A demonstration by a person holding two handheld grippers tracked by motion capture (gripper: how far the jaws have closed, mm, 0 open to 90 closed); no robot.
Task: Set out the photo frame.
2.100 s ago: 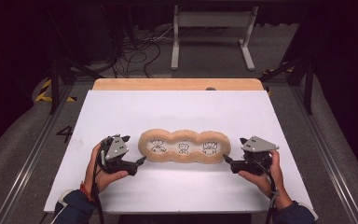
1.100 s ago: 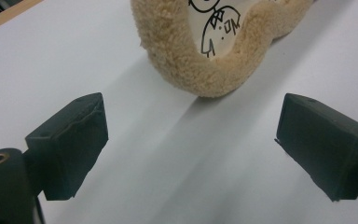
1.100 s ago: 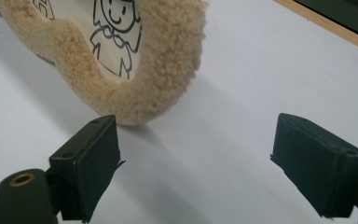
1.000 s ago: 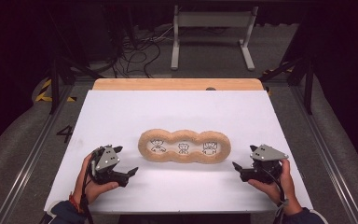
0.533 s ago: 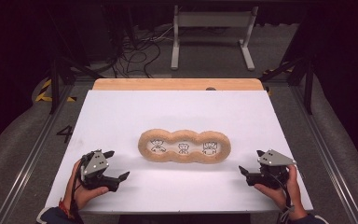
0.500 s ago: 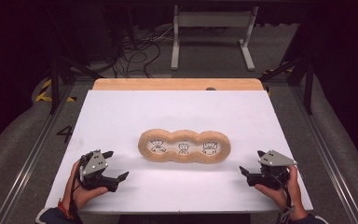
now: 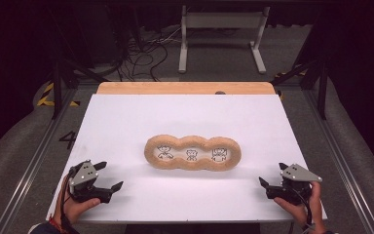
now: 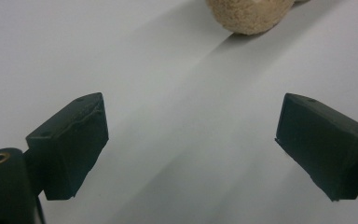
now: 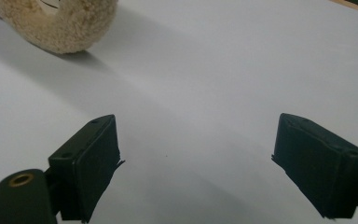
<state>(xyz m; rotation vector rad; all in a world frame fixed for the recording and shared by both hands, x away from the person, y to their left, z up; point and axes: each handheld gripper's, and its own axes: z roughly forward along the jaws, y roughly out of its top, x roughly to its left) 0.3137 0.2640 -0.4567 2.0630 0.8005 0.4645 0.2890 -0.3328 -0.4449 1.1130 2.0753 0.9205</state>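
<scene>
Both tongs (image 7: 108,176) (image 7: 271,175) withdrawn, fuzzy frame (image 7: 192,153) cropped

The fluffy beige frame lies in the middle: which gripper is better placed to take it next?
Left, but only slightly: the left gripper looks a little nearer to the fluffy beige frame than the right gripper. Both are open, empty and apart from it.

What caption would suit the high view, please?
Open hand-held grippers, left and right, flank a fuzzy three-window frame on the white table.

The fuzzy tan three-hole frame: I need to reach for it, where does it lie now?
In the high view the fuzzy tan frame lies flat near the middle of the white table, between and beyond the left gripper and right gripper, touching neither.
</scene>
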